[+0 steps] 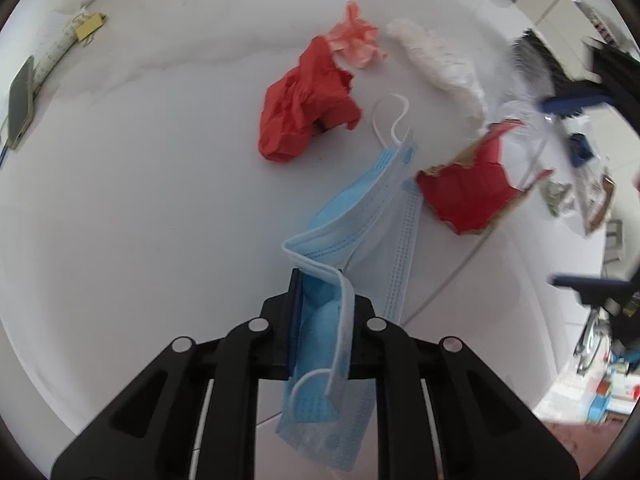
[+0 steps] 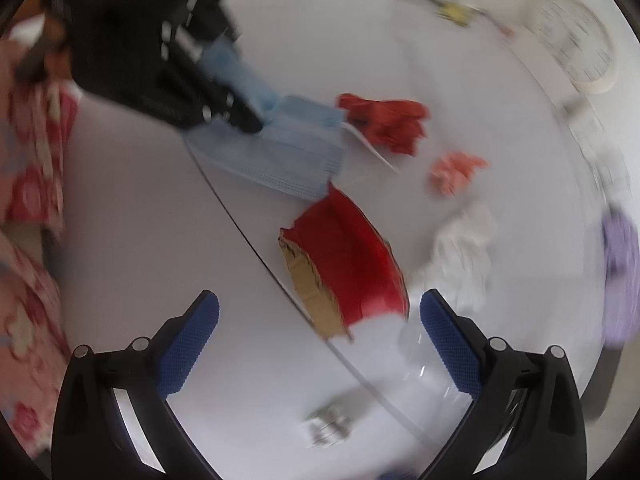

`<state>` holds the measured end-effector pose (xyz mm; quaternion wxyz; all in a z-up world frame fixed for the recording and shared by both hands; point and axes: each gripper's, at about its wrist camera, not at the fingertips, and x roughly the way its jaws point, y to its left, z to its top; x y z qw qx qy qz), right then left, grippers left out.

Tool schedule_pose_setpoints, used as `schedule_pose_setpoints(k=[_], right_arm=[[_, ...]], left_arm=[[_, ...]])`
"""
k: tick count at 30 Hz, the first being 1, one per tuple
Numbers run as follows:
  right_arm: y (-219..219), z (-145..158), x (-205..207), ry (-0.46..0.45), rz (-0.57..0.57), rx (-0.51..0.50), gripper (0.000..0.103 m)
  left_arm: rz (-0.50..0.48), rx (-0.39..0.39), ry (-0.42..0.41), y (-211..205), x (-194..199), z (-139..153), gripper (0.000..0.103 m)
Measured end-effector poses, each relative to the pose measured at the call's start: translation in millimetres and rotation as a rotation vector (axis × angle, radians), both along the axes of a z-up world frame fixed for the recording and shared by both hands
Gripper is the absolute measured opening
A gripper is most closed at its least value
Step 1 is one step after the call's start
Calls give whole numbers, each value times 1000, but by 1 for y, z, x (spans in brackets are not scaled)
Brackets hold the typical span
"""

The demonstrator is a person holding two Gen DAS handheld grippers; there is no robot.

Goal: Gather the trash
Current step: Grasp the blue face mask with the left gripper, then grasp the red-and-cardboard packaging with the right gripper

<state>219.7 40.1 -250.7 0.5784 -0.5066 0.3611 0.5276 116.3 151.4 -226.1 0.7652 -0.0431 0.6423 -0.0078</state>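
My left gripper (image 1: pixel 320 280) is shut on a blue face mask (image 1: pixel 360 208), pinching one folded end while the rest trails onto the white table (image 1: pixel 140 200). The right wrist view shows that same mask (image 2: pixel 280 152) under the black left gripper (image 2: pixel 256 120). My right gripper (image 2: pixel 320 304) hangs open above the table, nothing touching its blue pads (image 2: pixel 192 344). Just ahead of it lies a torn red cardboard piece (image 2: pixel 348 264), with clear plastic (image 2: pixel 424 360) by the right finger. Crumpled red paper (image 1: pixel 308 104), pink paper (image 1: pixel 356 38) and white tissue (image 1: pixel 436 64) lie beyond the mask.
A phone (image 1: pixel 20 104) and a yellow item (image 1: pixel 90 26) sit at the table's far left edge. A purple object (image 2: pixel 620 264) and a white round thing (image 2: pixel 576 48) lie at the right. A small crumpled wrapper (image 2: pixel 328 424) is near the right gripper. Floral fabric (image 2: pixel 32 160) borders the table.
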Motion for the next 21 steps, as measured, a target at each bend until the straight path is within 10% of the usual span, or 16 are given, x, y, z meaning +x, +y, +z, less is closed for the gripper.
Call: schedule_pose_setpoints(k=[7,13,21], right_arm=[[20,-26,11,26,110,-82,92],[31,-40,25,115,89,-125,66],[26,-38,58,318,-186,-32,39]], left_arm=[[-19,-8,-3,13,-6,20,14],[28,-7,-14,33,-17,26,14],[94,-4,-42,45,-17,32,14]])
